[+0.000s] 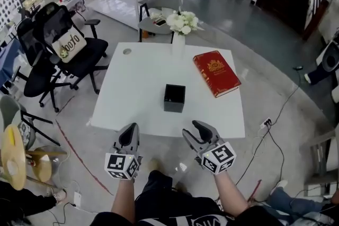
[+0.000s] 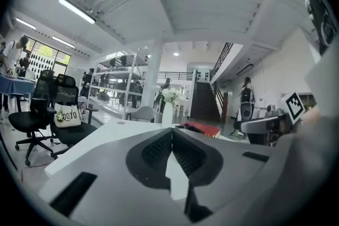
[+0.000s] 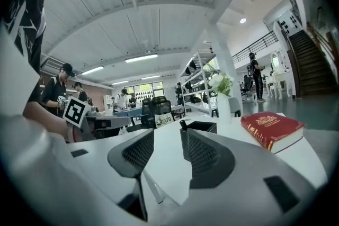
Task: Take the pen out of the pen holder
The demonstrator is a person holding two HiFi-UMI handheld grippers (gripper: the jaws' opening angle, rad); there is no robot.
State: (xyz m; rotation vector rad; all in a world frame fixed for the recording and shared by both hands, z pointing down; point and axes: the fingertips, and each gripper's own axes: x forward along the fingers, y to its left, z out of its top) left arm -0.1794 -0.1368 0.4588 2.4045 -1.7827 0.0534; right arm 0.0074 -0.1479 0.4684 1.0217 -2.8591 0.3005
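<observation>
A black square pen holder [image 1: 174,98] stands near the middle of the white table [image 1: 132,98]. In the right gripper view the pen holder [image 3: 203,126] shows a dark pen tip [image 3: 183,124] poking above its rim. My right gripper [image 1: 193,129] hovers at the table's front edge, open and empty, and in its own view the right gripper [image 3: 170,137] is aimed at the holder. My left gripper [image 1: 131,130] hangs beside it at the front edge. In its own view the left gripper [image 2: 172,132] is shut on nothing, and the holder is hidden behind its jaws.
A red book [image 1: 216,72] lies on the table's right side. A vase of white flowers [image 1: 180,24] stands at the far edge. Black office chairs [image 1: 63,50] are to the left and a grey chair [image 1: 161,5] is behind. Cables [image 1: 275,129] run across the floor on the right.
</observation>
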